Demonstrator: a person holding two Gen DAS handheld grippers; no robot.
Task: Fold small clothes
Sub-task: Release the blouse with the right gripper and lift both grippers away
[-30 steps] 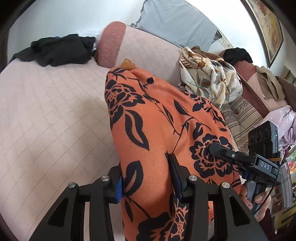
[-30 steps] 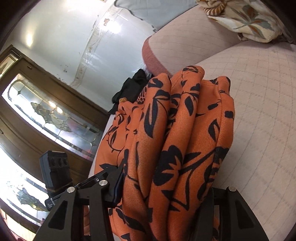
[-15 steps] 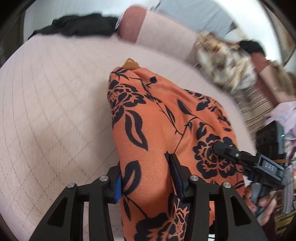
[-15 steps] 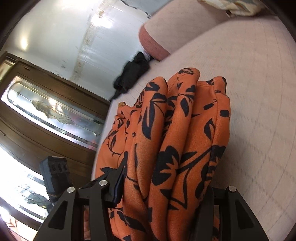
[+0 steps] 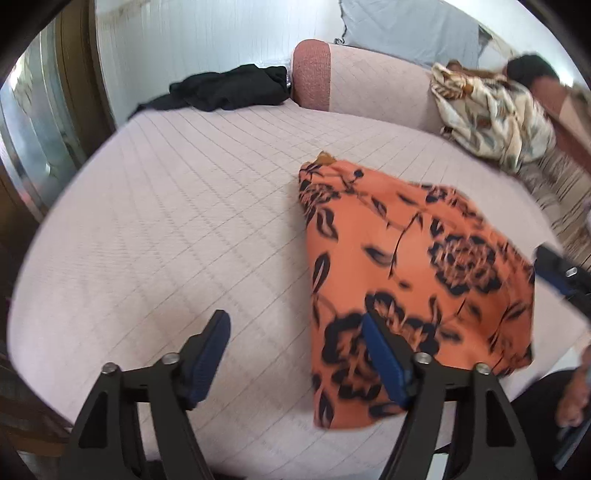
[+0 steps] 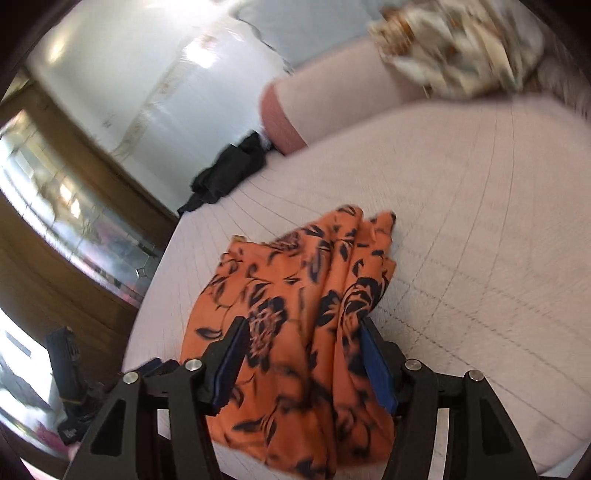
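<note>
The orange cloth with a black flower print (image 5: 417, 273) lies folded on the pink quilted sofa seat (image 5: 184, 221). My left gripper (image 5: 295, 354) is open and empty; its right finger stands over the cloth's near edge, its left finger over bare seat. In the right wrist view the same cloth (image 6: 295, 302) lies bunched between the spread fingers of my right gripper (image 6: 301, 363), which is open above it. The tip of the right gripper also shows at the right edge of the left wrist view (image 5: 561, 277).
A black garment (image 5: 229, 90) lies at the seat's far corner by the pink armrest (image 5: 314, 74). A cream floral garment (image 5: 491, 118) is heaped at the back right. A wooden glass-fronted cabinet (image 6: 55, 221) stands to the left. A grey cloth (image 5: 406, 29) hangs behind.
Both grippers have opened and let go of the orange cloth. It now lies on the seat, and both grippers have drawn back from it.
</note>
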